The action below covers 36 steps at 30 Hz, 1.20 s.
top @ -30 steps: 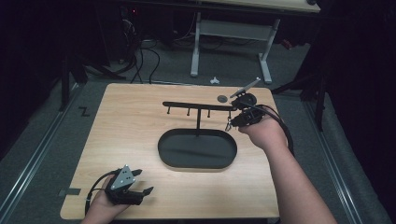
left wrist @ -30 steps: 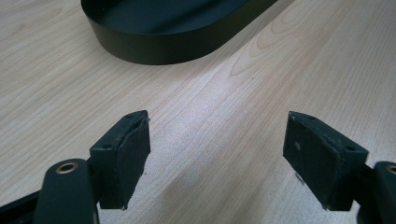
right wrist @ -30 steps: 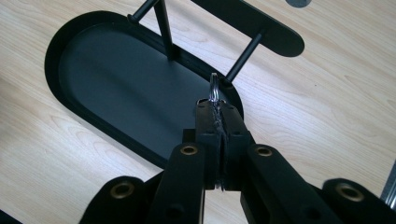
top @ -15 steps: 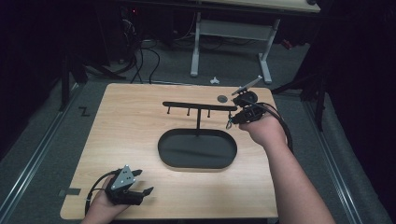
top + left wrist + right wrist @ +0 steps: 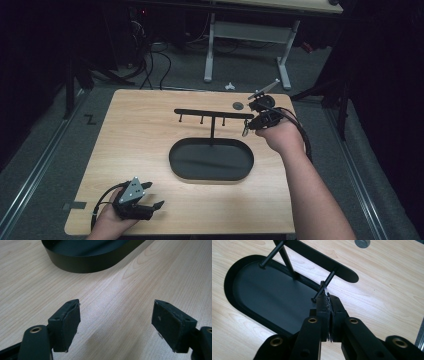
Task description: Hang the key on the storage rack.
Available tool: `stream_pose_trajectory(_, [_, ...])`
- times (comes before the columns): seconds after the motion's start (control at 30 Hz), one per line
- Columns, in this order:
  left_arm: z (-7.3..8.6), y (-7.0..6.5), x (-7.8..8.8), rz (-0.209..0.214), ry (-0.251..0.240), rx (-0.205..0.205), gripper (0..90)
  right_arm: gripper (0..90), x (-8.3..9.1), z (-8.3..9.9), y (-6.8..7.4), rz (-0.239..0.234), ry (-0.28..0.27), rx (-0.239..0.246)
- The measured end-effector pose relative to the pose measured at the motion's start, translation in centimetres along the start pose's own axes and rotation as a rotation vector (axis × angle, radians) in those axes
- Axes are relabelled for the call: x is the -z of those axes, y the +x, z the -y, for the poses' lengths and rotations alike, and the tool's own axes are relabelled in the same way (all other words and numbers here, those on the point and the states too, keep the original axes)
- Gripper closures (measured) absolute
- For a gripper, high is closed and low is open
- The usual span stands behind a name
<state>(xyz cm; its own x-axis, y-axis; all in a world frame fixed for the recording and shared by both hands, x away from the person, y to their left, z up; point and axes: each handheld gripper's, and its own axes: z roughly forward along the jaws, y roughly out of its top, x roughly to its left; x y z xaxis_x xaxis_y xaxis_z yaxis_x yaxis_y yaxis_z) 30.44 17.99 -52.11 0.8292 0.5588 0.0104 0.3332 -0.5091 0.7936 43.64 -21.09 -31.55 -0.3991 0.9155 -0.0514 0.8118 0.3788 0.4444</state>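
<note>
The right tongs [image 5: 328,305], clenched on a thin ring [image 5: 325,291] right at the stand's end peg [image 5: 323,290], could miss the tip and drop it into the tray [image 5: 262,287]; left tongs [image 5: 116,322] rest released.

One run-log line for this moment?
right gripper: shut on metal ring, at stand peg | left gripper: open, over table | tray: nothing in it

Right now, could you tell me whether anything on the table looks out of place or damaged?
Nothing stands out. The black rack stands upright in its oval tray, and the right gripper holds a thin ring at the rack's end peg. The left gripper rests open nearby.
</note>
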Motion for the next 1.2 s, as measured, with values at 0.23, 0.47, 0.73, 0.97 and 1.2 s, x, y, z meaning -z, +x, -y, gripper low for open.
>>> stream_pose_trajectory(0.23, [0.00, -0.04, -0.03, -0.001, -0.001, -0.001, 23.5, 86.9, -0.29, -0.05, 0.04, 0.009, 0.003, 0.004])
stream_pose_trajectory(0.47, [0.00, -0.09, -0.09, -0.001, -0.001, -0.003, 23.5, 83.8, -0.53, 0.07, -0.03, 0.014, 0.003, -0.012])
stream_pose_trajectory(0.73, [-0.01, -0.11, -0.16, 0.003, 0.007, -0.006, 23.5, 78.5, -0.39, 0.29, -0.26, 0.013, -0.013, -0.016])
stream_pose_trajectory(0.97, [-0.01, -0.15, -0.16, 0.002, 0.005, -0.005, 23.5, 77.9, -0.06, 0.17, -0.22, 0.024, -0.022, -0.019])
stream_pose_trajectory(1.2, [-0.01, -0.10, -0.10, 0.003, 0.009, -0.006, 23.5, 77.9, -0.04, -0.08, -0.17, 0.027, -0.033, -0.017])
